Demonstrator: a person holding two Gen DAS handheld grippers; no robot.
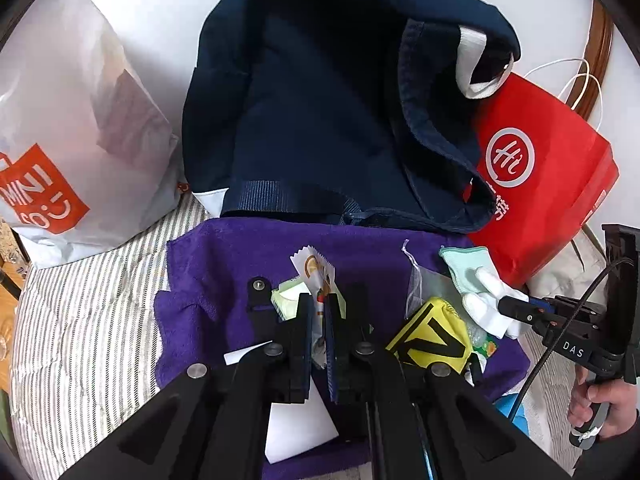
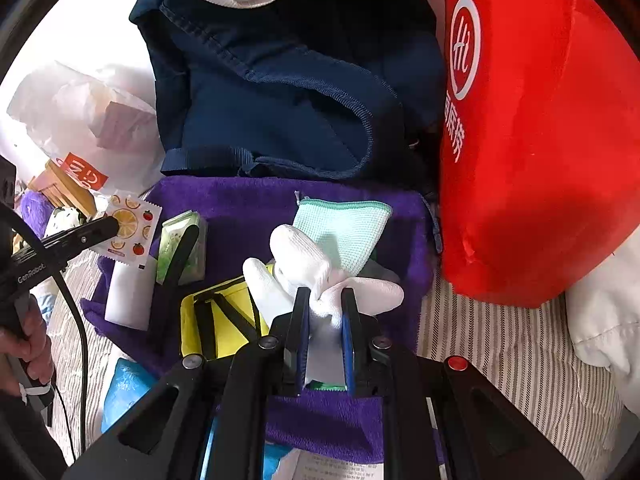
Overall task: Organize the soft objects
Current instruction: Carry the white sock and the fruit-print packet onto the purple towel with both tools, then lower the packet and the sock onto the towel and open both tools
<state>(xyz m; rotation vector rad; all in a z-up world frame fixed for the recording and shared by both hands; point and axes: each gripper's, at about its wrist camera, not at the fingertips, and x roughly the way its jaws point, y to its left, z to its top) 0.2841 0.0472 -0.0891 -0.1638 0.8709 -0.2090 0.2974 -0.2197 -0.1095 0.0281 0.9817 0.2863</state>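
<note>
Near field: my right hand-held gripper is clenched on the white glove, pinching a bunched fold low between the pads while the glove's fingers and mint cuff flop free toward 12 o'clock. My left hand-held gripper is clenched on the fruit-print sachet, whose top pokes out past the tips. Both items lie over the purple towel, spread on the striped bed.

Risk, as I judge it: the glove is held by one small fold, so a quick lift could let it slide out, and its loose fingers, which touch the yellow pouch at 9 o'clock, may drag that pouch along. The sachet is thin; its hold looks narrow and could slip or crumple.

Middle field: a green packet sits just beside the sachet, and a white paper slip lies beneath it. A clear drawstring bag lies between the two grips.

Far field: the navy tote, mouth open, stands at 12 o'clock; its floppy rim and white handle may block a drop. The red bag crowds 2 o'clock; the white shopping bag stands at 10 o'clock.
</note>
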